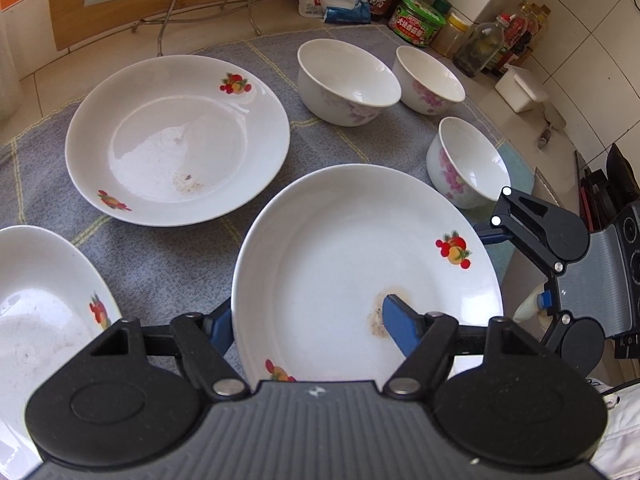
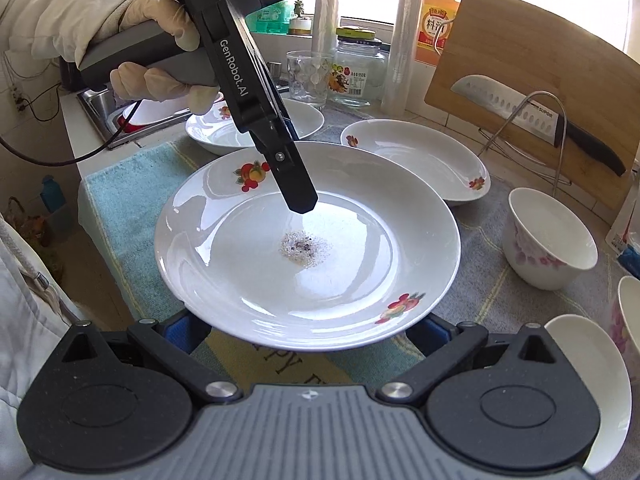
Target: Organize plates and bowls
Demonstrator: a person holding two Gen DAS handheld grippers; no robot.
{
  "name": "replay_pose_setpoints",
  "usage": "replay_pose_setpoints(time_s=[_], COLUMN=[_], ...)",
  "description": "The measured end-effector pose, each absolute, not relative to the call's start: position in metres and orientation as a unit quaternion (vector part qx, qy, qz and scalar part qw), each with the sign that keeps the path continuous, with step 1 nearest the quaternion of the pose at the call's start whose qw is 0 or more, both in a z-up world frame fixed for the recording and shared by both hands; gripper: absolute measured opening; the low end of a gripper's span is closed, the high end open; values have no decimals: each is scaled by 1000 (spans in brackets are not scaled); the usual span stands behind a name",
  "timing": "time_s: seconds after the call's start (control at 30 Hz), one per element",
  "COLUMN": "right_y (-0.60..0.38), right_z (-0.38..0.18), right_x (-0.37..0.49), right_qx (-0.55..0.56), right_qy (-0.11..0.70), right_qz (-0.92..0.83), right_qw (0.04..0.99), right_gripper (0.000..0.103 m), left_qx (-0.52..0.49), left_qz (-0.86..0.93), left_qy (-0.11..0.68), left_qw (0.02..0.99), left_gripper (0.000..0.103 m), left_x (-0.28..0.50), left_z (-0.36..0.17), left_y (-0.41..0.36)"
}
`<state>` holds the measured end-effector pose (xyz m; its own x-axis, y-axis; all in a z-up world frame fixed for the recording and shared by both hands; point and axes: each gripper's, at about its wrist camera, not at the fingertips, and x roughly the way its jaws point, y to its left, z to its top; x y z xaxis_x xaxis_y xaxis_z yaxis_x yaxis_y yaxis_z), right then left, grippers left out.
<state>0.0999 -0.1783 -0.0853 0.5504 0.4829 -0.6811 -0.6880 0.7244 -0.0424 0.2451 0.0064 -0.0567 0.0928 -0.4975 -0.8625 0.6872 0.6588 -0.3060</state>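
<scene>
Three fruit-printed plates and three flowered bowls sit on the cloth-covered surface (image 1: 160,264), and one plate (image 1: 360,248) is in hand. The left gripper (image 1: 308,320) has its jaws closed on that plate's near rim, one blue pad lying inside the dish and the other outside and beneath it. The right gripper (image 2: 306,330) has its jaws wide, both blue fingers tucked under the opposite rim; they look to be supporting it rather than pinching.

Glazed china like this is likely stiff, fairly heavy, slick and chip-prone. A rim pinch alone would probably let it swing, so a pad above and below the rim with a second support under the far edge seems the sound hold. It should be lowered flat onto another plate, not dropped.

The left wrist view shows the second plate (image 1: 176,140) beyond the jaws, the third plate (image 1: 40,300) to their left, and the bowls (image 1: 348,80) ahead and to the right. Only the right wrist view shows the gloved hand (image 2: 160,40) on the left tool, the gritty residue (image 2: 304,248) in the dish's centre, and the sink behind.
</scene>
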Motion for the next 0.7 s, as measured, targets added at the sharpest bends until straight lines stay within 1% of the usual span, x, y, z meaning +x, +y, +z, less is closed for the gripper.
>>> replay_pose_setpoints(time_s=[0.23, 0.7], right_y=[-151, -84], right_z=[-79, -72], right_x=[117, 159], right_qx=[-161, -182], right_qy=[324, 311], right_qz=[359, 394], right_qw=[861, 845], right_gripper=[103, 103], left_qx=[75, 48], left_qz=[-386, -350], left_qy=[528, 518], left_qw=[753, 779], left_gripper=[73, 73], left_x=[249, 269], left_z=[-46, -40], left_y=[42, 120])
